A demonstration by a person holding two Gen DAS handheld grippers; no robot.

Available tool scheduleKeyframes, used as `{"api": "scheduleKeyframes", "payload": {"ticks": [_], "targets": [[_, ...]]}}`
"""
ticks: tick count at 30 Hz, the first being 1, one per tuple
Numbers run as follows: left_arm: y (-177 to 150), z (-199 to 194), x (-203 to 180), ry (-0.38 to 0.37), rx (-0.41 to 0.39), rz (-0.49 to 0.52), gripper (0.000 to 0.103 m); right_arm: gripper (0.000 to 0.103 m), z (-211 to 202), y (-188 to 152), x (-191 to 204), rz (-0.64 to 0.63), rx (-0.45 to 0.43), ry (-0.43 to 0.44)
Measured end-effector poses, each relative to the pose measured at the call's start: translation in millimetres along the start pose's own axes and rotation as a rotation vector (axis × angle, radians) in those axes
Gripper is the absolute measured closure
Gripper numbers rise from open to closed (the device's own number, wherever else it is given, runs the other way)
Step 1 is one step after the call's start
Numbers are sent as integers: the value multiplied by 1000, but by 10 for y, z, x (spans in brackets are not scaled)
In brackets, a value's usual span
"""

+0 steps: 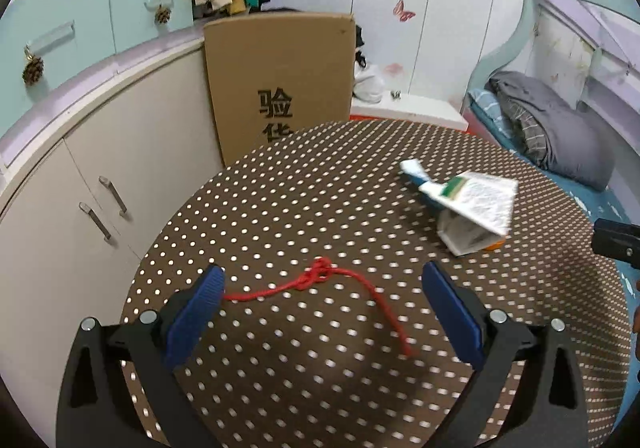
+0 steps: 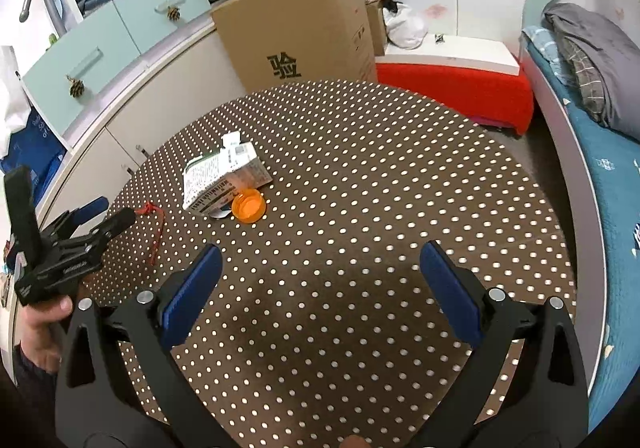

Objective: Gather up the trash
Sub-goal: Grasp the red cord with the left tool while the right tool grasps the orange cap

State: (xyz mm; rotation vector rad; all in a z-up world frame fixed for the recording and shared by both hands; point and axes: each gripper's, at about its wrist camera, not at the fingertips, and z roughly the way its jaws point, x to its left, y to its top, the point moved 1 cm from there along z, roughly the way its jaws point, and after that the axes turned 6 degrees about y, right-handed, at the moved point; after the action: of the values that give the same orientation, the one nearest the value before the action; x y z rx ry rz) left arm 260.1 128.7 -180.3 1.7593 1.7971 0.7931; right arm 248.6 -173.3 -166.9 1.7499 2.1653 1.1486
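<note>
On the polka-dot table point(image 2: 360, 152), the left gripper point(image 1: 322, 290) hangs with jaws spread wide above a knotted red string point(image 1: 320, 276), a crumpled paper carton point(image 2: 222, 178) touching an orange cap point(image 2: 249, 205) lies mid-table, and the right gripper point(image 2: 320, 270) hovers gaping, empty, nearer.

Left gripper point(image 1: 322, 288), right gripper point(image 2: 320, 268): black frames, blue ribbed pads, silver screws; bare hand point(image 2: 40, 324), possibly dark sleeve.
</note>
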Motion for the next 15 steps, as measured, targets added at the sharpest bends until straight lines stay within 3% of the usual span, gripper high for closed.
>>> {"api": "scheduleKeyframes", "payload": {"ticks": [2, 6, 10, 12, 15], "targets": [[8, 92, 26, 0, 13, 17, 9, 6, 90, -5, 36, -10, 16, 5], [5, 278, 3, -32, 83, 60, 36, 6, 309, 17, 146, -37, 46, 32], [3, 335, -19, -58, 107, 78, 57, 7, 510, 65, 260, -82, 56, 23], [-2, 322, -49, -64, 103, 88, 79, 12, 610, 83, 335, -121, 64, 14], [-11, 313, -81, -86, 107, 74, 94, 29, 779, 111, 457, -178, 83, 1]]}}
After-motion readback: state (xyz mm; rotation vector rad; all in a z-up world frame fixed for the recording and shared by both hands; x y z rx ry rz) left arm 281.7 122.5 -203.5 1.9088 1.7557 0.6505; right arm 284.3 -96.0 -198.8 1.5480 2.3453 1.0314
